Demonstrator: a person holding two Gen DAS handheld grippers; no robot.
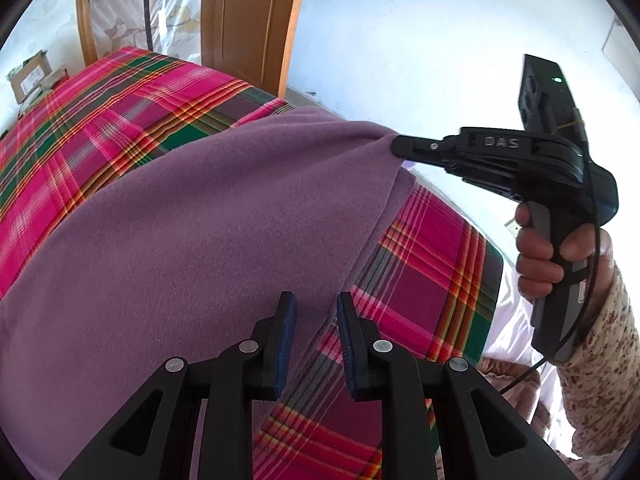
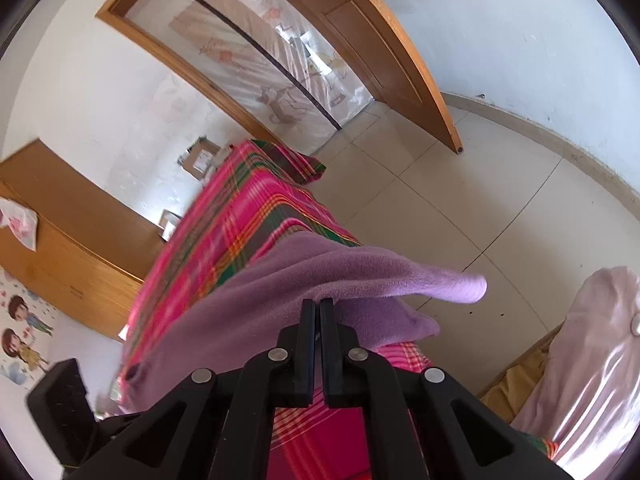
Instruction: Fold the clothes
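In the left wrist view, the left tool [image 1: 314, 308] sits at six o'clock with its blue-padded fingers [image 1: 287, 320] standing apart. The edge of the soft purple fleece garment [image 1: 192, 220] runs down into the gap between them, but the pads do not press it. The garment covers the middle and nine o'clock side of the picture, spread over the pink, green and yellow plaid sheet on the bed [image 1: 100, 120]. At about two o'clock the right tool [image 1: 398, 148] has pinched a corner of the fleece and lifts it off the sheet, so the cloth rises in a peak toward it. The person's right hand [image 1: 548, 252], in a speckled knit sleeve [image 1: 600, 360], grips the tool's handle at four o'clock. A brown wooden door [image 1: 248, 20] stands at twelve o'clock.

In the right wrist view, the right tool [image 2: 319, 304] is at six o'clock, its black fingers brought together and clamped on a fold of the purple fleece. The garment's free flap [image 2: 440, 284] hangs out toward three o'clock, above the pale tiled floor [image 2: 460, 208]. The rest of the fleece trails toward eight o'clock onto the plaid sheet, which runs up to eleven o'clock. The black body of the left tool [image 2: 60, 408] shows at eight o'clock. Cardboard boxes [image 2: 200, 160] sit by the wall at eleven o'clock, and a shiny pink quilt [image 2: 592, 360] lies at four o'clock.
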